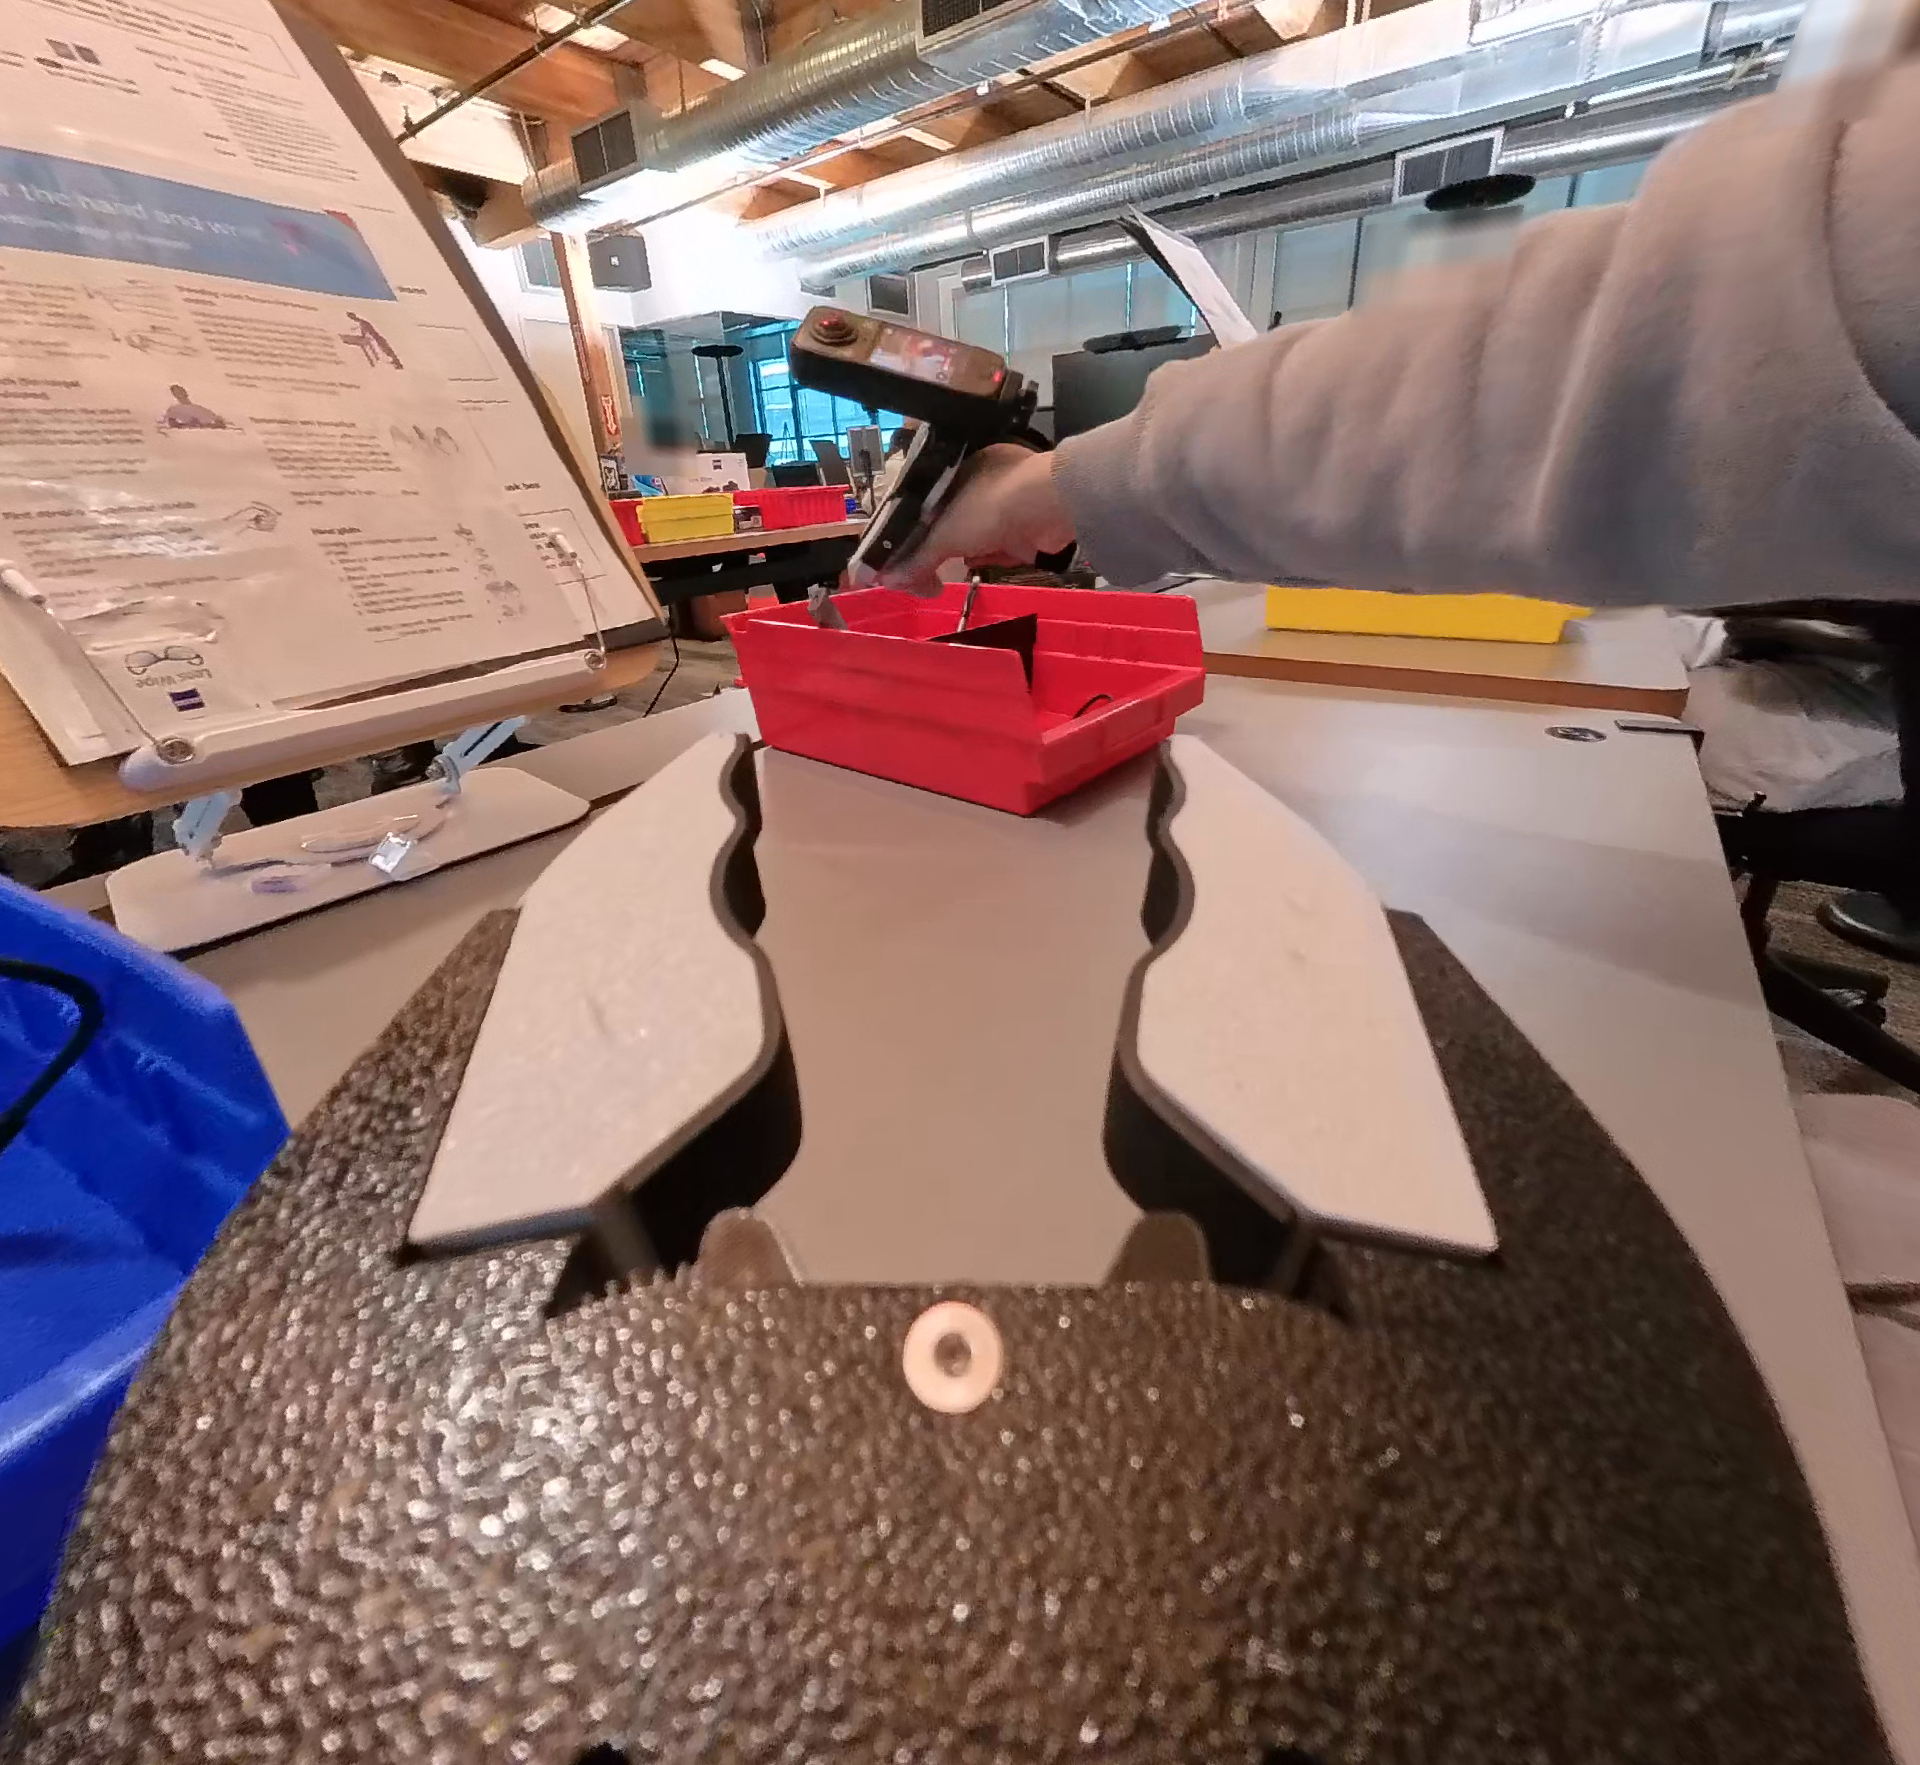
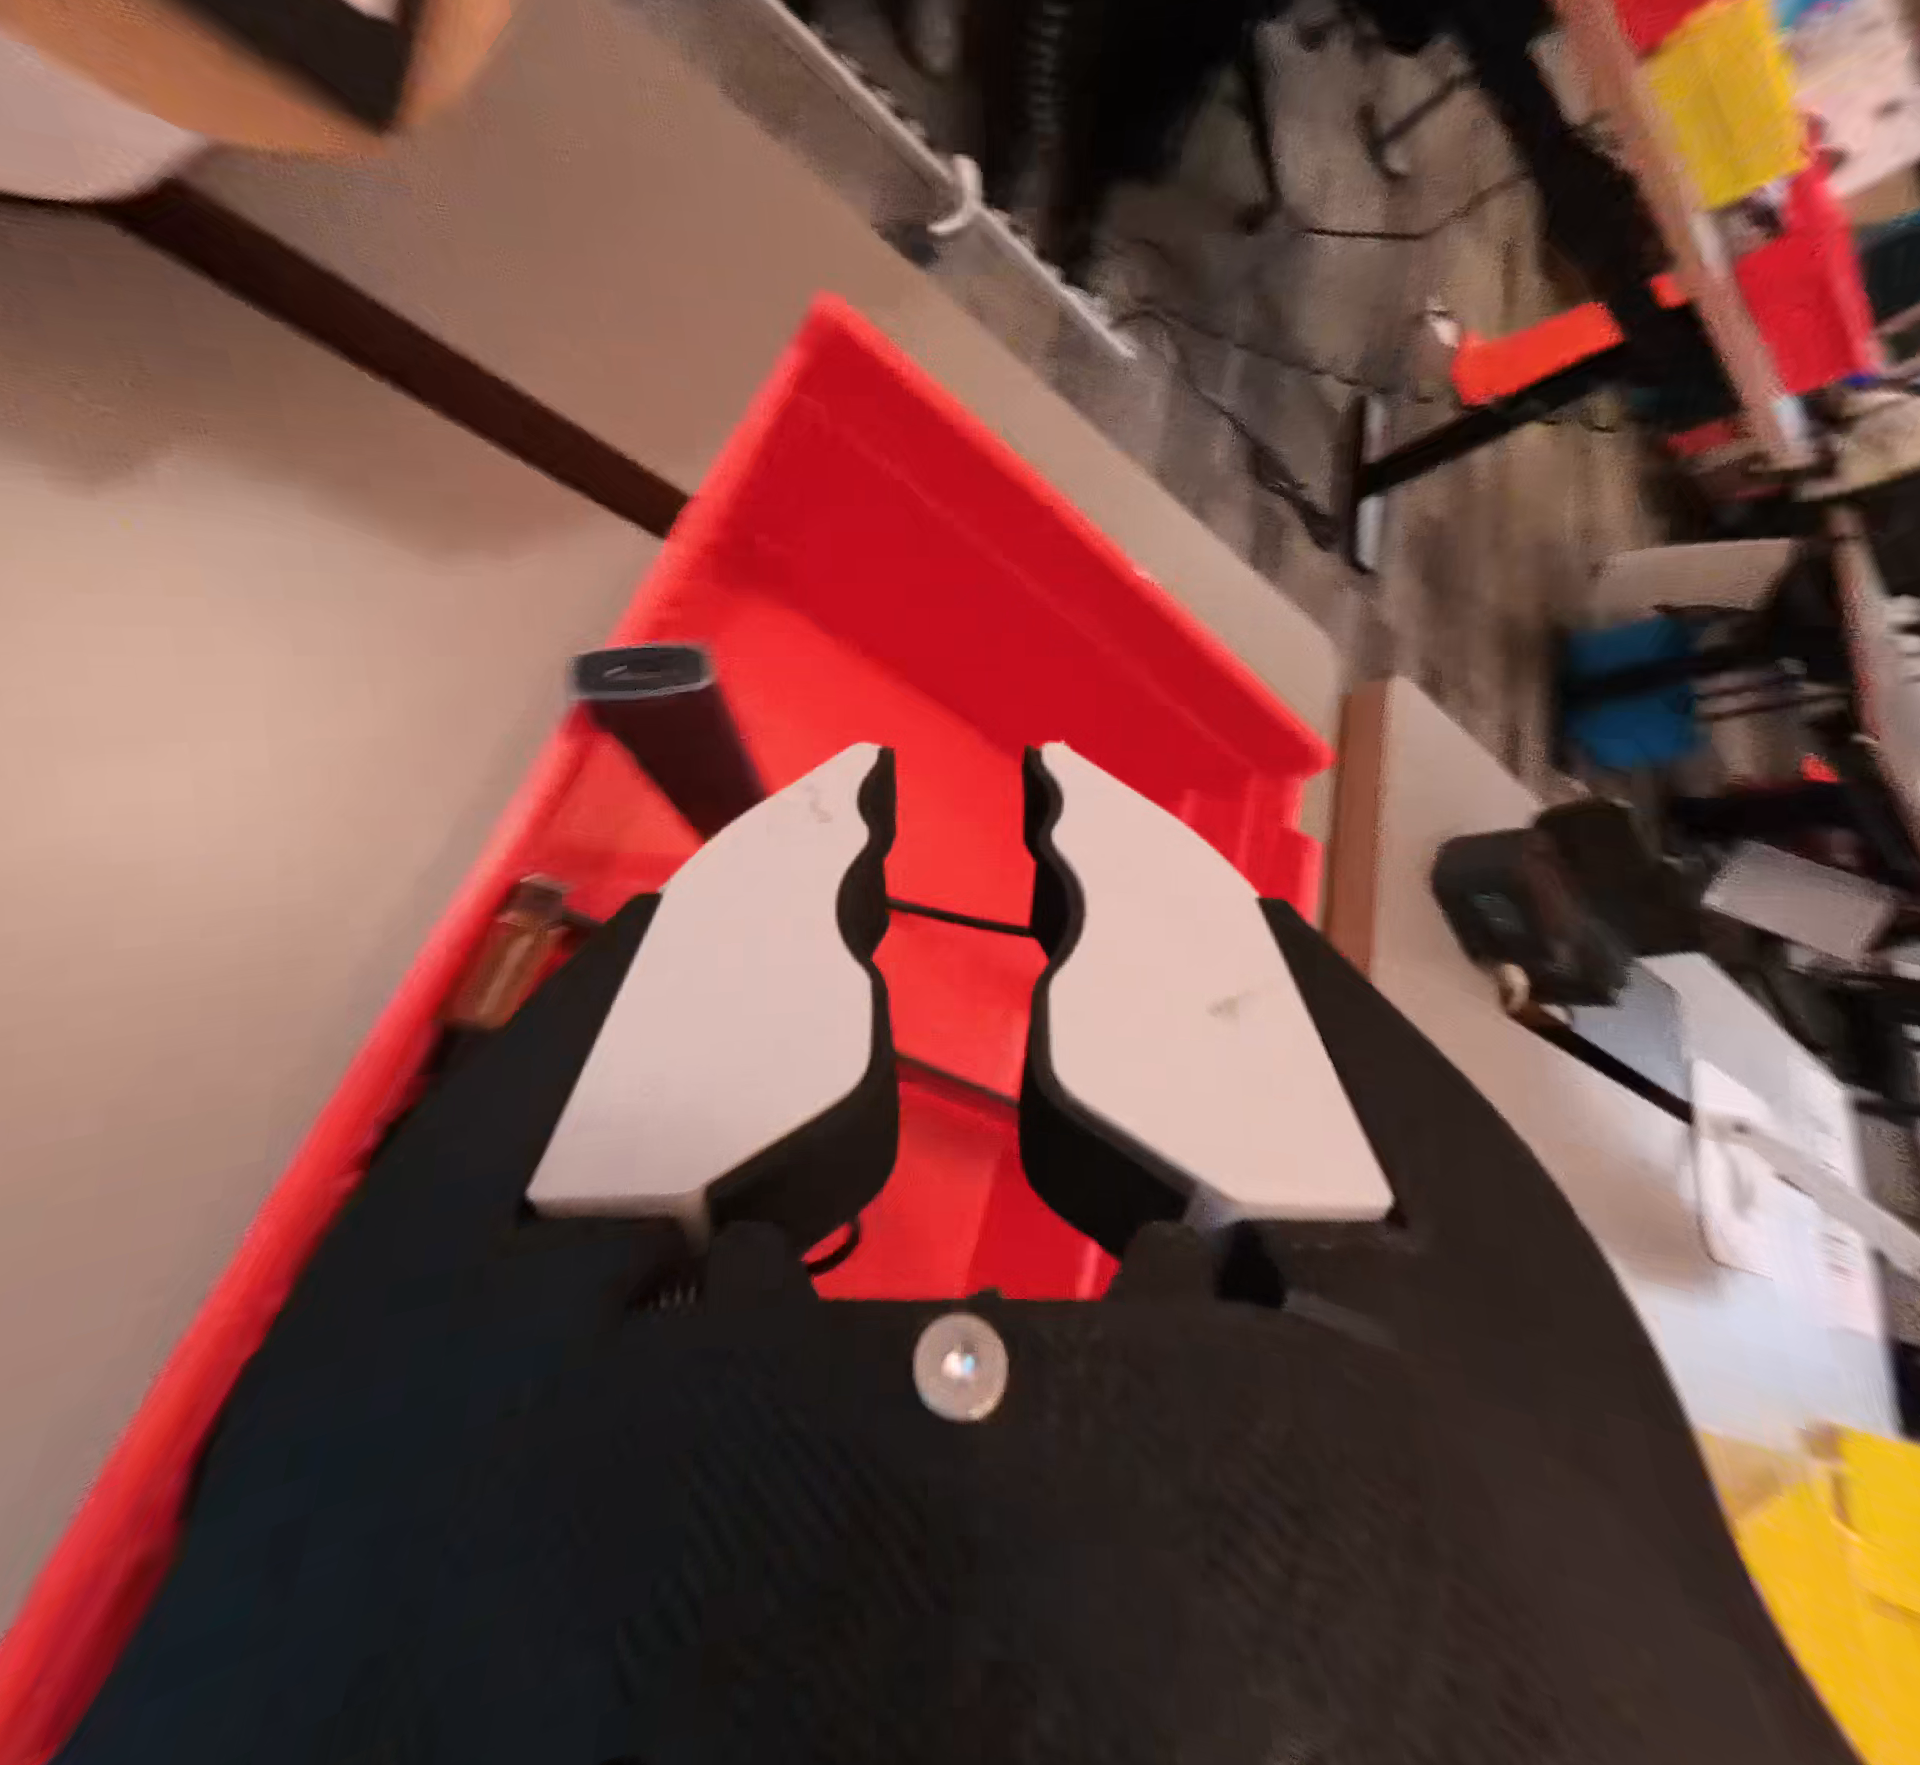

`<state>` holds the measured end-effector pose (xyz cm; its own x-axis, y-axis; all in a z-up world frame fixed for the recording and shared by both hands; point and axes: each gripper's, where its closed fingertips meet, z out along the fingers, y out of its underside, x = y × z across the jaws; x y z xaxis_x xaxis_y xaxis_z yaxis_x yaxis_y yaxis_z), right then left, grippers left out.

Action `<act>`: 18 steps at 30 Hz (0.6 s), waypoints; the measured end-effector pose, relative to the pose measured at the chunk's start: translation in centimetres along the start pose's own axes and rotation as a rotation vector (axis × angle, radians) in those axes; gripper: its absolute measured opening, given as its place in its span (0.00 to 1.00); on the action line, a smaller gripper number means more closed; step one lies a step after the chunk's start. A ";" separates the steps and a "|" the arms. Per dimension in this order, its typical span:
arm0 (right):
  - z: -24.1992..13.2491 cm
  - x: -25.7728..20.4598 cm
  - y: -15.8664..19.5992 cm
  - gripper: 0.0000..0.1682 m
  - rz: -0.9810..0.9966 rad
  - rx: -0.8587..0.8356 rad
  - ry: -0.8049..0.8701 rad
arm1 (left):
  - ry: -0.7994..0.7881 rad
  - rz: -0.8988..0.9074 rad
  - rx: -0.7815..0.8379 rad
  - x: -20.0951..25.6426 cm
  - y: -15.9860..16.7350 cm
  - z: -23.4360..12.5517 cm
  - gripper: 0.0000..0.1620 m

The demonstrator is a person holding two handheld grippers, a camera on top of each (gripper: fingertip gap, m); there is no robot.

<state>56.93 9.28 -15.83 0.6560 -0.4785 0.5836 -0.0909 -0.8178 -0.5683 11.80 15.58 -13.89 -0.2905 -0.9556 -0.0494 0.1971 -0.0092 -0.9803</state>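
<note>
A red bin (image 1: 935, 728) stands on the grey table (image 1: 1434, 842) just ahead of my left gripper (image 1: 956, 759), which is open and empty with its fingers wide apart. A hand in a grey sleeve (image 1: 1455, 427) holds my right gripper (image 1: 883, 588), tilted down into the bin. In the right wrist view the right gripper (image 2: 956, 759) is inside the red bin (image 2: 935, 552) with a narrow gap between its fingers. A thin black cable (image 2: 956, 920) crosses that gap. Its black plug end (image 2: 644, 676) sticks up left of the left finger, and a metallic plug (image 2: 520, 946) lies by the bin wall.
A blue bin (image 1: 104, 1144) sits close at the left. A tilted document stand with printed sheets (image 1: 260, 365) stands at the back left. A yellow tray (image 1: 1403, 614) is on the table behind the red bin. A black divider (image 1: 997, 640) stands inside the red bin.
</note>
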 end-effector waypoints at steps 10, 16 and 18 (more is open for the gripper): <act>-1.8 -4.0 -2.6 0.24 -0.127 0.023 -0.329 | -0.025 -0.042 0.007 -1.1 0.4 -0.5 0.43; -3.2 -6.2 -3.0 0.26 -0.133 -0.036 -0.434 | -0.016 -0.066 0.013 -1.0 0.6 -0.4 0.43; -0.9 -5.7 -2.1 0.26 -0.171 -0.089 -0.341 | -0.011 -0.063 0.009 -0.9 0.7 -0.3 0.43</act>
<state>52.71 13.41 -17.45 0.8773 -0.2112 0.4309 -0.0132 -0.9082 -0.4184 11.95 16.48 -14.58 -0.2922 -0.9562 0.0144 0.1869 -0.0719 -0.9797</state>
